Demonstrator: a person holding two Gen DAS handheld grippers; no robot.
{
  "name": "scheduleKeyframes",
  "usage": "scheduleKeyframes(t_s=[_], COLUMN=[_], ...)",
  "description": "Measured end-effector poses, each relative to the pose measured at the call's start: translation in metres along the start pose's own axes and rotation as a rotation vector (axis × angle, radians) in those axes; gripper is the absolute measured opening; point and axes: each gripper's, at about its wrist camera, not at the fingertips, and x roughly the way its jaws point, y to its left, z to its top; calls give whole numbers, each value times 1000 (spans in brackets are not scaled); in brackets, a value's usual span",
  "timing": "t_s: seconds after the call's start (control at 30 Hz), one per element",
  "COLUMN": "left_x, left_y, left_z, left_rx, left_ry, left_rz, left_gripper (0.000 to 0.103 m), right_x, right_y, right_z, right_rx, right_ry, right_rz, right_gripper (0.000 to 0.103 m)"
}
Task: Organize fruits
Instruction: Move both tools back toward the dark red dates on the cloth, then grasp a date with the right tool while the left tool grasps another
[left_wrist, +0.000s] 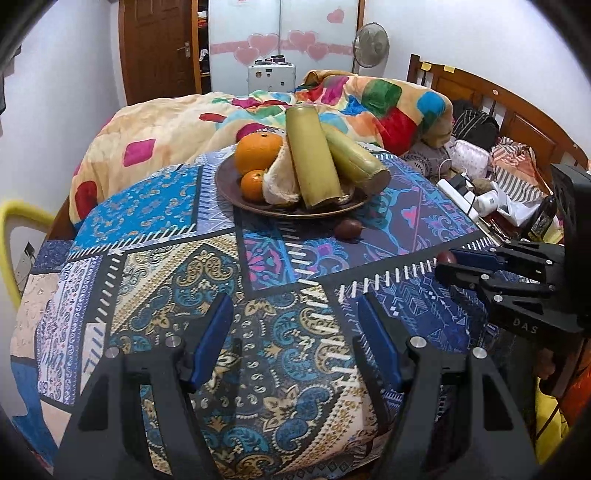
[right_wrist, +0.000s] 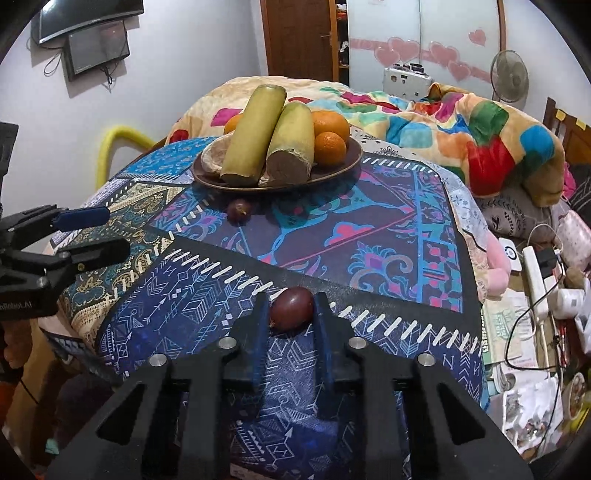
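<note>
From the left wrist camera, the left gripper (left_wrist: 295, 332) is hovering over the patterned tablecloth (left_wrist: 184, 266) with its blue-padded fingers spread wide and nothing lying between them. Straight ahead of it, well beyond the fingertips, a brown plate (left_wrist: 236, 199) is carrying two oranges (left_wrist: 258, 151), two yellow-green stalk pieces (left_wrist: 312, 158) and a pale peeled fruit (left_wrist: 279, 182). A dark passion fruit (left_wrist: 349, 229) is sitting on the cloth just in front of the plate. Off to the right, the right gripper (left_wrist: 448, 264) is reaching in sideways, a second passion fruit (left_wrist: 446, 256) showing at its tips.

From the right wrist camera, the right gripper (right_wrist: 291, 308) is closing narrowly around that second passion fruit (right_wrist: 291, 308), both blue pads appearing to be touching its sides while it is resting on the cloth. Ahead lies the other passion fruit (right_wrist: 239, 210), just before the plate (right_wrist: 332, 173). To the left, the left gripper (right_wrist: 107, 232) is gaping apart.
</note>
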Motion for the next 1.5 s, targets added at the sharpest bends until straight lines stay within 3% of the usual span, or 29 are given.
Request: scheduleKeyframes(t_s=[0.3, 0.7, 0.9, 1.1, 1.5], left_x=[21, 66, 81, 80, 51], left_y=[-16, -35, -42, -47, -13], left_z=[19, 48, 55, 54, 45], left_rx=[7, 14, 26, 57, 32], left_ry=[13, 90, 122, 102, 52], left_rz=[-13, -39, -46, -45, -33], left_gripper=[70, 69, 42, 24, 22], right_x=[-9, -14, -8, -3, -10], right_y=[-14, -34, -39, -39, -34], right_z=[8, 17, 17, 17, 32], right_rx=[21, 47, 55, 55, 41], right_ry=[-41, -93, -97, -93, -123], right_rz=[-4, 11, 27, 39, 30], right_gripper=[21, 21, 21, 21, 21])
